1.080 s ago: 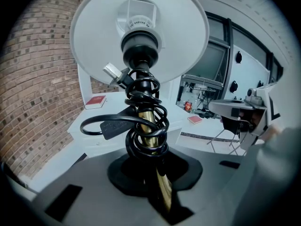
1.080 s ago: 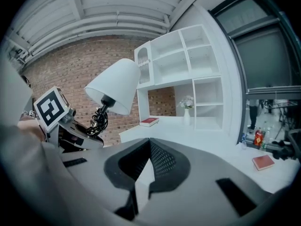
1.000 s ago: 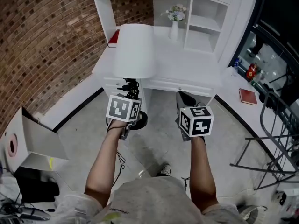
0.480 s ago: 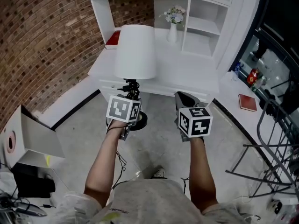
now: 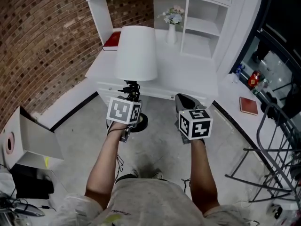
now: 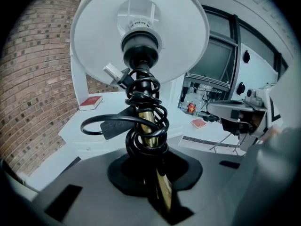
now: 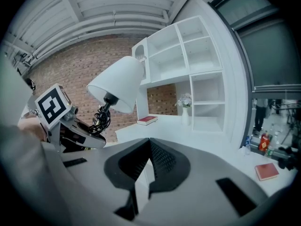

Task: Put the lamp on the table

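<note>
The lamp has a white shade (image 5: 136, 53), a brass stem (image 6: 151, 134) wound with black cord, and a round black base (image 5: 139, 122). My left gripper (image 5: 130, 99) is shut on the stem and holds the lamp upright above the floor, in front of the white table (image 5: 197, 76). In the left gripper view the stem runs down between the jaws of the left gripper (image 6: 159, 187). My right gripper (image 5: 185, 100) hovers beside the lamp, shut with nothing in it. The right gripper view shows the lamp (image 7: 117, 84) at its left and the right gripper (image 7: 141, 180) with jaws together.
A vase of flowers (image 5: 172, 22) and a red book (image 5: 113, 40) sit on the table under white shelves (image 5: 202, 27). Another red book (image 5: 248, 105) lies on the right ledge. A cardboard box (image 5: 33, 138) stands at left, a metal rack (image 5: 277, 149) at right, a brick wall (image 5: 42, 46) behind.
The lamp and both grippers keep nearly the same place in view. The person's feet have shifted on the floor below.
</note>
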Demonstrator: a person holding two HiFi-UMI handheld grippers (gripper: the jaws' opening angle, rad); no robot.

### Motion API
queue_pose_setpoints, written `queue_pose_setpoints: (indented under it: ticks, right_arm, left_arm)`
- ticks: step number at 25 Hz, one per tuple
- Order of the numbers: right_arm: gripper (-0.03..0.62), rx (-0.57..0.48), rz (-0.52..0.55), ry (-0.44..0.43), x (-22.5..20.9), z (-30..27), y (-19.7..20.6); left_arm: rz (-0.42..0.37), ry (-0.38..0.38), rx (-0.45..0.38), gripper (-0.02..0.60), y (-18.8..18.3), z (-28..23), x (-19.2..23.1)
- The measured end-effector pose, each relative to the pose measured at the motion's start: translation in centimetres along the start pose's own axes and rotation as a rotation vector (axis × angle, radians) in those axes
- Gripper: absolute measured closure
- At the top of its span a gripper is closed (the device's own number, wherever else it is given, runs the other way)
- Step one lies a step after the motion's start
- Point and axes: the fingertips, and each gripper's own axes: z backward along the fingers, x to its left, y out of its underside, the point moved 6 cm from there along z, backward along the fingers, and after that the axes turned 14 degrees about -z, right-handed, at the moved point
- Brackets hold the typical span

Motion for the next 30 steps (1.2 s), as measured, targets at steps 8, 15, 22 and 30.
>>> queue_pose_setpoints:
  ticks: [8, 15, 22, 30]
  right_arm:
    - [0.591, 0.005, 0.017, -0.009, -1.0, -1.8, -0.6]
    - [0.591, 0.004, 0.028, -0.003, -2.1, -4.9, -0.9]
    - [0.591, 0.006, 0.046, 0.017, -2.3, -9.3, -2.8]
    - [0.591, 0.003, 0.041, 0.057, -1.4, -15.1, -5.6]
  left_arm:
    - [0.009, -0.01, -0.001, 0.518, -0.8, -1.6, 1.1]
    - [0.013, -0.009, -0.014, 0.518, -1.5, -4.2, 3.4]
    - [0.0, 0.009, -0.017, 0.518, -3.2, -7.0, 7.3]
    - [-0.023, 0.044, -0.016, 0.518, -5.4, -9.6, 13.5]
